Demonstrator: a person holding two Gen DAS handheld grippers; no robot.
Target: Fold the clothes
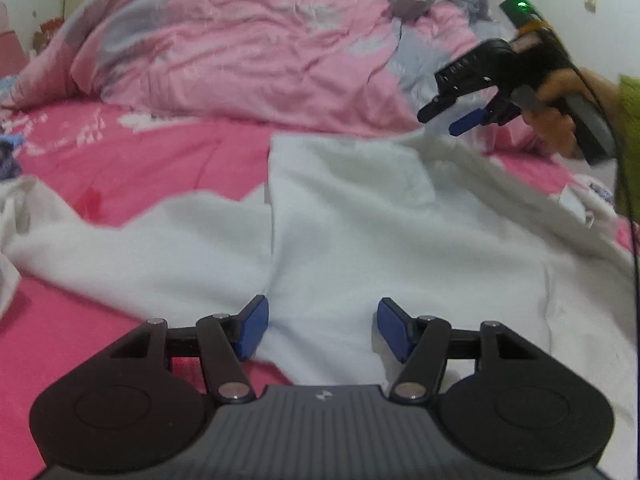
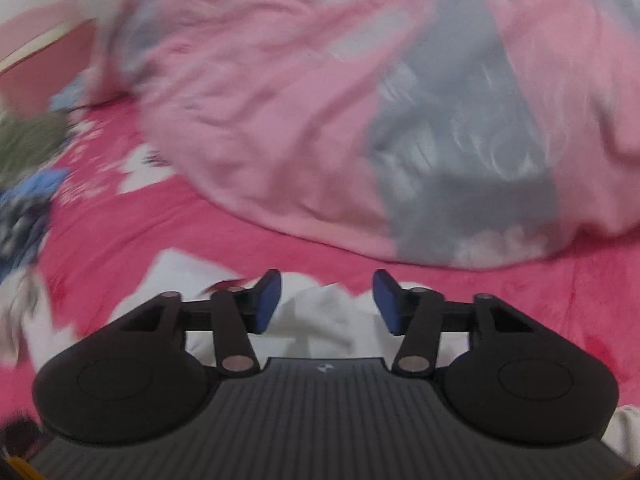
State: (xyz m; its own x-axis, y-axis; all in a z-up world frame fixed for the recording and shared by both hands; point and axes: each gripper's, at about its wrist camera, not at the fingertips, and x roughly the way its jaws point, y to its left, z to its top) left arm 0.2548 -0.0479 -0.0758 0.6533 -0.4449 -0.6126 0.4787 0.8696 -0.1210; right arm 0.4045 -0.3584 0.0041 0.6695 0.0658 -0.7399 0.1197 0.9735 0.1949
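White garment (image 1: pixel 400 232) lies flat, long axis running toward the quilt (image 1: pixel 240 48).

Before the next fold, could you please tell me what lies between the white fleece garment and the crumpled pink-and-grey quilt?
In the left wrist view, only a bare strip of pink bedsheet separates the white fleece garment from the crumpled pink-and-grey quilt.

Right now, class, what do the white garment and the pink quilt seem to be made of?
White garment: soft, matte, fleecy knit, probably fleece or brushed cotton; its surface looks fuzzy, with no sheen.
Pink quilt: thin woven cover, likely cotton, over padding; it shows fine crisp creases and puffy bulk.
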